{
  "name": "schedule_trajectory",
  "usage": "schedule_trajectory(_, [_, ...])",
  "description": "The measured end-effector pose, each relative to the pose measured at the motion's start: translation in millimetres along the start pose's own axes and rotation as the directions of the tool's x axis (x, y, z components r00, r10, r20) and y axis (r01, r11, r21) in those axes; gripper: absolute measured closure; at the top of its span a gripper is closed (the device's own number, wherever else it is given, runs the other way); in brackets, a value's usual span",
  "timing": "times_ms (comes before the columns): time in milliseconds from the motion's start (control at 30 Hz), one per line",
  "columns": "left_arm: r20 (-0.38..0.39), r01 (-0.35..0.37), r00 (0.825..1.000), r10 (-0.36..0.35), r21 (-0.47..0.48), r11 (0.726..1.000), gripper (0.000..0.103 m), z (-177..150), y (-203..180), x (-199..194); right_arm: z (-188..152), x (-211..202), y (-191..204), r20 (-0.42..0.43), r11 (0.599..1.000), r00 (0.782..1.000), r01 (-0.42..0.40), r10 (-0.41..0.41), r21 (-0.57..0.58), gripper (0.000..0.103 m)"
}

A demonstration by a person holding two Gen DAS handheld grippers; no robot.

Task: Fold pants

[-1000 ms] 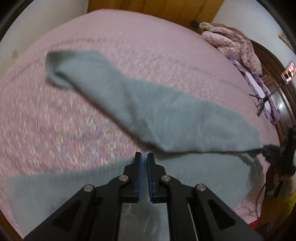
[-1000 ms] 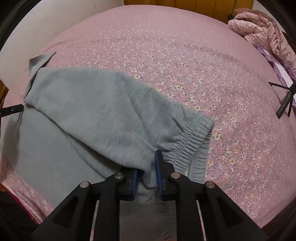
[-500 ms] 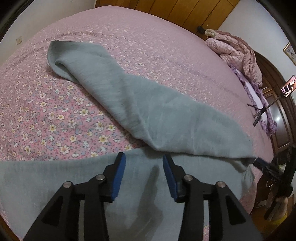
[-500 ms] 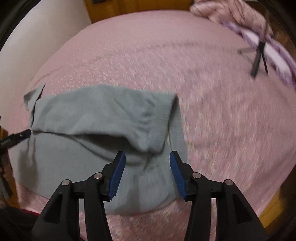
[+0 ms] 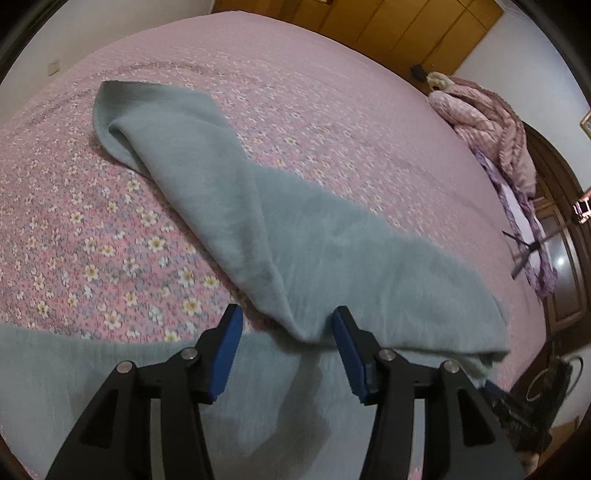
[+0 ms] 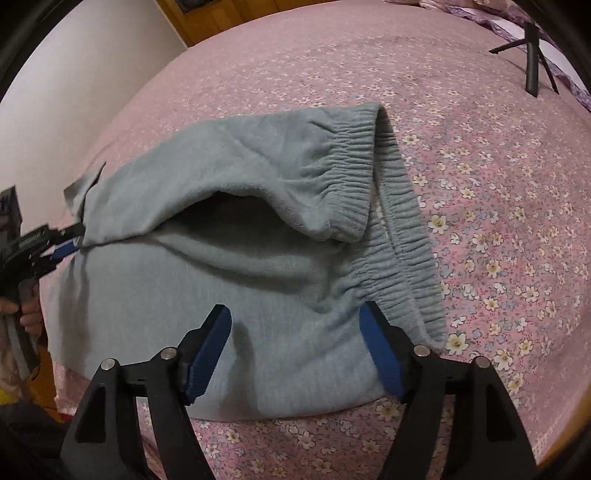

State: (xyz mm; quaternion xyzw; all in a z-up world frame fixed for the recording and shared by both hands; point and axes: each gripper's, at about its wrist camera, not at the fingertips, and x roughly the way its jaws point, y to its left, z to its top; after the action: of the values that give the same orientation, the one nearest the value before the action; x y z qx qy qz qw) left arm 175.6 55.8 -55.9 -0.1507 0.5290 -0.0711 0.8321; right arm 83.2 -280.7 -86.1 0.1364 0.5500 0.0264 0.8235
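Lengthwise fold laid: our left gripper [image 5: 286, 334] and right gripper [image 6: 295, 334], jaws opening and empty, hover over soft grey-blue fleece pants [image 6: 229, 266] on the pink floral bedspread [image 6: 498, 206]; next, we judge, regrip to fold crosswise.

a wide bed [image 5: 332, 110] fills the room, covered by a pink spread printed with small flowers. white walls [image 5: 122, 22] rise behind it, and a run of wooden wardrobe doors [image 5: 399, 26] stands at the far side. a bundled pink quilt [image 5: 487, 122] lies near a dark curved wooden headboard [image 5: 554, 173]. a black tripod [image 6: 532, 55] stands on the bed.
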Motion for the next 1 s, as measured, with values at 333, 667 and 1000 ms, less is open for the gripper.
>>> schedule_trajectory(333, [0.003,-0.031,1.000,0.031,-0.027,0.999,0.050,13.0,-2.7,19.5,6.0,-19.4,-22.7,0.032,0.905,0.971,-0.231,0.236,0.356,0.038])
schedule_trajectory(667, [0.017,-0.030,0.999,0.031,-0.061,0.998,0.088,20.9,11.8,23.4,42.7,-11.0,-24.1,0.123,0.848,0.966,-0.259,0.228,0.462,0.050])
schedule_trajectory(1000, [0.107,0.021,0.994,-0.018,-0.033,0.999,0.098,13.6,15.0,-18.2,73.1,-35.9,-24.7,0.202,0.889,0.958,-0.266,0.201,0.373,0.091])
